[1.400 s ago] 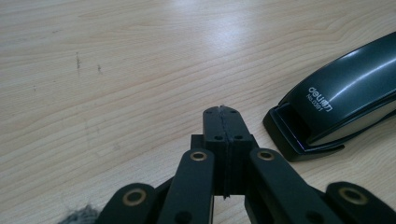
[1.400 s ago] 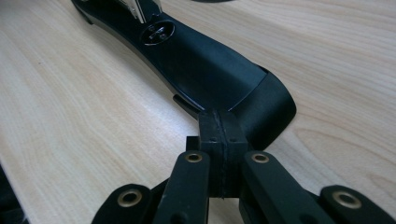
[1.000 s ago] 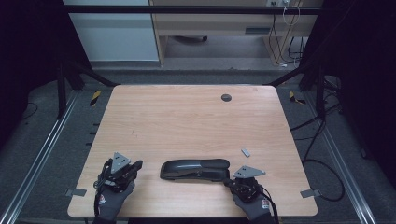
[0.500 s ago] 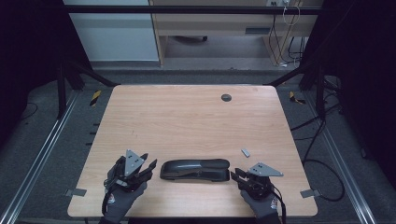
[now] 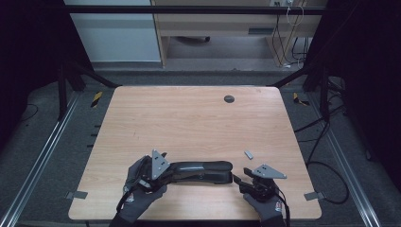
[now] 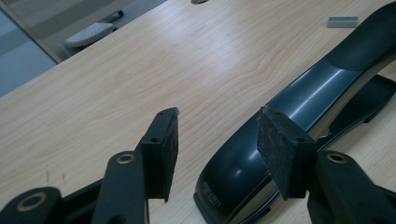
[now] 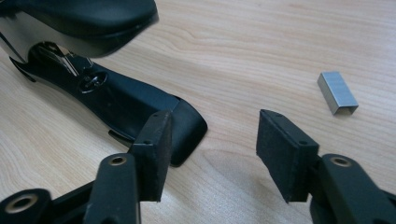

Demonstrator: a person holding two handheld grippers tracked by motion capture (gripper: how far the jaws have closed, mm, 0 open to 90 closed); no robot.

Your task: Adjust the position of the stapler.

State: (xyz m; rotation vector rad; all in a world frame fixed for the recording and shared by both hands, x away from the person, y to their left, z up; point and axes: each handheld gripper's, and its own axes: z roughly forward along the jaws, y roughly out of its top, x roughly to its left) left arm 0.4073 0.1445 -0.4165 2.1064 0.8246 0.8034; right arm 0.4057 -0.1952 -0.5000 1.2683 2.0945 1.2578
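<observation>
A black stapler (image 5: 201,171) lies lengthwise near the table's front edge. My left gripper (image 5: 163,176) is at its left end, open. In the left gripper view the stapler's rear end (image 6: 243,182) sits between the two pads, close to the right pad (image 6: 280,154). My right gripper (image 5: 239,181) is at the stapler's right end, open. In the right gripper view the stapler's base tip (image 7: 184,126) lies just beyond the left pad (image 7: 156,151), and the raised top arm (image 7: 84,18) hangs above it. A strip of staples (image 7: 337,92) (image 5: 248,153) lies on the wood to the right.
The wooden table (image 5: 189,123) has a round cable grommet (image 5: 229,99) near its far edge. Gloved hands (image 5: 137,203) hold both grippers at the front edge. Cables (image 5: 321,137) trail on the floor at the right, and a desk (image 5: 213,23) stands behind.
Both grippers moved inward toward the stapler's ends. The left one now reaches the stapler's left end; the right one has closed in on its right tip.
</observation>
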